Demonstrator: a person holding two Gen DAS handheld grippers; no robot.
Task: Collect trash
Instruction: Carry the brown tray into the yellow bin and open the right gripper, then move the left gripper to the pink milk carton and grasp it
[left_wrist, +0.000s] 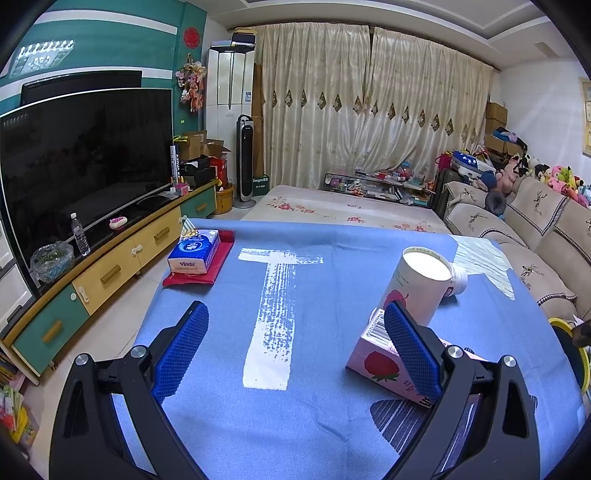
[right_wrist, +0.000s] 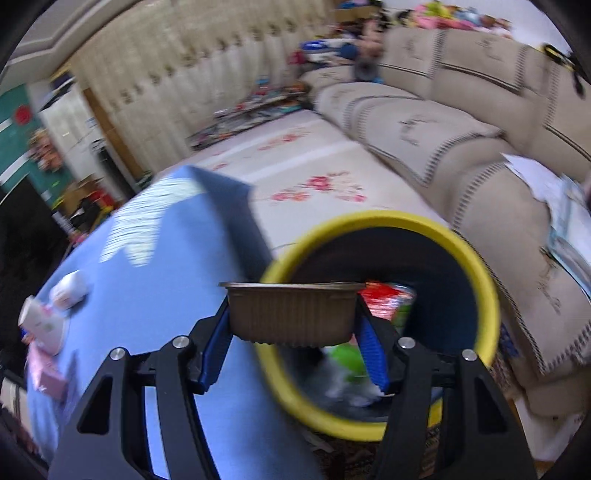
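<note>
My right gripper (right_wrist: 291, 332) is shut on a brown ribbed foil tray (right_wrist: 291, 314), held upright over the near rim of a yellow-rimmed trash bin (right_wrist: 476, 266) that holds red and green wrappers. My left gripper (left_wrist: 295, 343) hovers open over the blue tablecloth (left_wrist: 317, 424) with nothing between its fingers. Beside its right finger lies a pink strawberry carton (left_wrist: 376, 365). Behind it a white strawberry paper cup (left_wrist: 417, 288) lies tipped, with a small white cup (left_wrist: 458, 280) past it. The same carton (right_wrist: 46, 373) and cups (right_wrist: 70, 288) show blurred at the left of the right wrist view.
A blue Vinda tissue pack (left_wrist: 194, 251) on a red cloth sits at the table's far left. A TV and cabinet (left_wrist: 110, 266) run along the left. A beige sofa (left_wrist: 546, 236) lines the right, and the bin's rim (left_wrist: 583, 358) shows off the table's right edge.
</note>
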